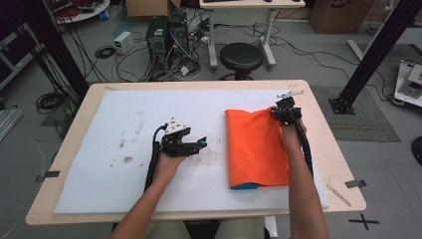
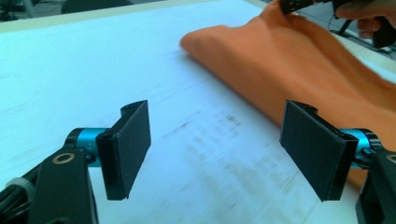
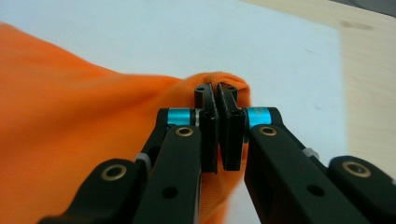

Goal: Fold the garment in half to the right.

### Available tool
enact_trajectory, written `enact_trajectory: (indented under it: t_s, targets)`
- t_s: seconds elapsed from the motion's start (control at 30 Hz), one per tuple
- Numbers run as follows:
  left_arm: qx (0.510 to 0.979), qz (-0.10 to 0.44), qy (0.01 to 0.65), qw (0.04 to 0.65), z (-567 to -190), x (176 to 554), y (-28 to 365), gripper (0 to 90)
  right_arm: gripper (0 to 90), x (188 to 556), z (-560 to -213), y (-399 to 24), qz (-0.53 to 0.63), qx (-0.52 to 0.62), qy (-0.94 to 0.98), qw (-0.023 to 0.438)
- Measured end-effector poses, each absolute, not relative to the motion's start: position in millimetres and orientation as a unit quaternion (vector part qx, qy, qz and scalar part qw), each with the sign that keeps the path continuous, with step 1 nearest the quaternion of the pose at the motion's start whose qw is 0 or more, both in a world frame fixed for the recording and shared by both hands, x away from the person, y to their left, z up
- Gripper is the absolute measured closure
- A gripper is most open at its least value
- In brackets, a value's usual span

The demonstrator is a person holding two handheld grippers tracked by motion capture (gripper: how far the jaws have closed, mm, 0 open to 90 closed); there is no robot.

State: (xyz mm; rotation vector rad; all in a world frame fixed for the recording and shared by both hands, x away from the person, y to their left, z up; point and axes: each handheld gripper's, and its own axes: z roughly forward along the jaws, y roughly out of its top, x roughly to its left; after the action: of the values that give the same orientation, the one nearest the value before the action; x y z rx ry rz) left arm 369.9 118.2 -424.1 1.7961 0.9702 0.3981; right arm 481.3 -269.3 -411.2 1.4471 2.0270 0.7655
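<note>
White padded sheet (image 1: pixel 149 149) covers the wooden table (image 1: pixel 59 164); its smudges blur in the left gripper view. Folded orange cloth (image 1: pixel 256 149) lies right of centre, hiding a blue layer (image 1: pixel 244 186) underneath, edge alone visible. Right gripper (image 3: pixel 218 100) is clamped on the cloth's far corner. Left gripper (image 2: pixel 215 149) stands wide, nothing between its jaws.

Folded cloth (image 1: pixel 256 149) on the sheet (image 1: pixel 99 164), right of the left claw (image 1: pixel 201 144).

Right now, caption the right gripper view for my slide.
Right tongs shut on a pinched fold of the orange cloth over the white mat.
</note>
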Motion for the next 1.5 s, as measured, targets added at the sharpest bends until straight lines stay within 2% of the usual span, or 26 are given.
enact_trajectory:
  t_s: [0.07, 0.23, 0.4, 0.47, 0.7, 0.8, 0.93, 1.13, 1.2, 1.37, 1.5]
  targets:
    - [0.743, 0.169, 0.408, 0.503, -425.6, 369.0, 128.3, 24.8, 89.1, 484.0, -415.2, -273.3, 0.258, 0.549, 0.745, 0.278]
    - [0.732, 0.175, 0.419, 0.508, -426.4, 366.3, 148.1, 24.7, 88.2, 483.5, -416.0, -284.0, 0.261, 0.568, 0.732, 0.272]
    - [0.726, 0.174, 0.421, 0.515, -429.5, 365.2, 166.2, 24.6, 73.2, 476.2, -405.7, -284.5, 0.292, 0.559, 0.729, 0.267]
    - [0.725, 0.177, 0.419, 0.517, -431.9, 364.8, 175.3, 21.3, 68.2, 470.2, -400.1, -284.0, 0.299, 0.547, 0.733, 0.272]
    - [0.718, 0.198, 0.403, 0.532, -432.5, 366.2, 212.4, 21.0, 60.8, 436.8, -392.6, -286.0, 0.322, 0.525, 0.74, 0.269]
    - [0.731, 0.213, 0.392, 0.517, -430.3, 369.4, 227.6, 21.0, 59.9, 419.1, -394.3, -286.6, 0.327, 0.519, 0.744, 0.265]
    - [0.739, 0.228, 0.383, 0.505, -425.6, 371.3, 244.7, 21.0, 61.7, 393.8, -400.3, -285.4, 0.315, 0.506, 0.757, 0.267]
    - [0.723, 0.233, 0.405, 0.508, -429.7, 365.3, 260.4, 20.7, 64.3, 366.4, -417.0, -281.4, 0.3, 0.5, 0.773, 0.249]
    - [0.722, 0.228, 0.413, 0.506, -433.1, 363.5, 262.2, 20.7, 68.0, 363.6, -420.5, -279.5, 0.284, 0.497, 0.781, 0.251]
    - [0.733, 0.224, 0.415, 0.49, -433.2, 361.8, 256.1, 20.6, 88.0, 363.8, -423.8, -280.0, 0.263, 0.491, 0.8, 0.224]
    - [0.731, 0.227, 0.415, 0.492, -432.6, 359.8, 252.2, 20.6, 89.1, 362.1, -417.5, -287.4, 0.246, 0.498, 0.794, 0.248]
